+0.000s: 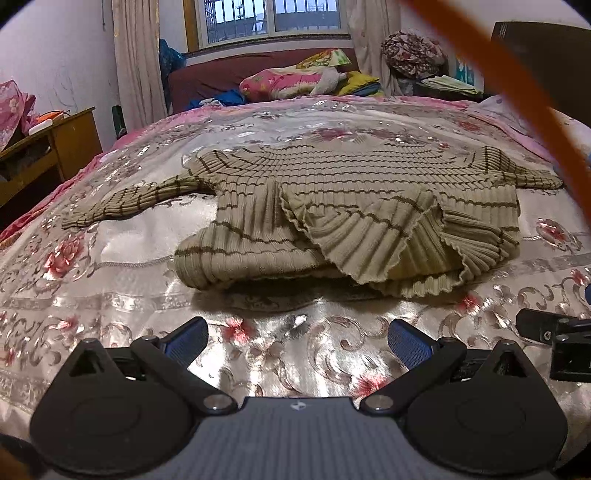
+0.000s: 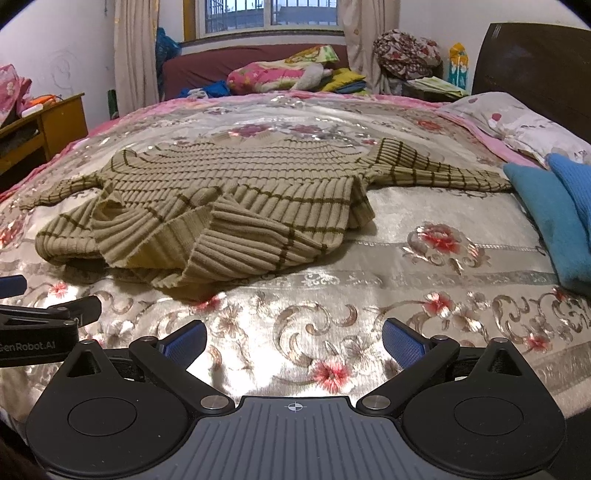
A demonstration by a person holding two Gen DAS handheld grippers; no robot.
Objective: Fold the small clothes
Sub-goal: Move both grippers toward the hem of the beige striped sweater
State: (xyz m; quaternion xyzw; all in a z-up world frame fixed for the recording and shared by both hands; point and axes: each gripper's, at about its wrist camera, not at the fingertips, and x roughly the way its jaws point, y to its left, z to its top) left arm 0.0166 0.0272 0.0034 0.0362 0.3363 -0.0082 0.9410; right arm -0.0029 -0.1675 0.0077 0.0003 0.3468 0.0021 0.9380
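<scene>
Two wrist views give me the same bed, covered with a shiny satin spread embroidered with pink and red flowers and grey scrolls. Behind it I see a window with bars, pale curtains at both sides, and a dark red sofa piled with bright bedding. A wooden cabinet stands against the wall at the left of both views, and a dark headboard rises on the right with a floral pillow below it. A blue cloth lies on the spread at the right edge of my right view. An orange strap cuts across the upper right of my left view.

The sweater lies near the middle of the bed, ahead of both tools. It is ribbed olive-tan knit with thin dark stripes. Both sleeves stretch outward to the sides, while the near hem is bunched and flipped over in loose, rumpled folds.

My left gripper has its fingers spread wide with nothing in them, low over bare spread short of the hem. My right gripper is likewise wide apart and empty, just beside the left one.
</scene>
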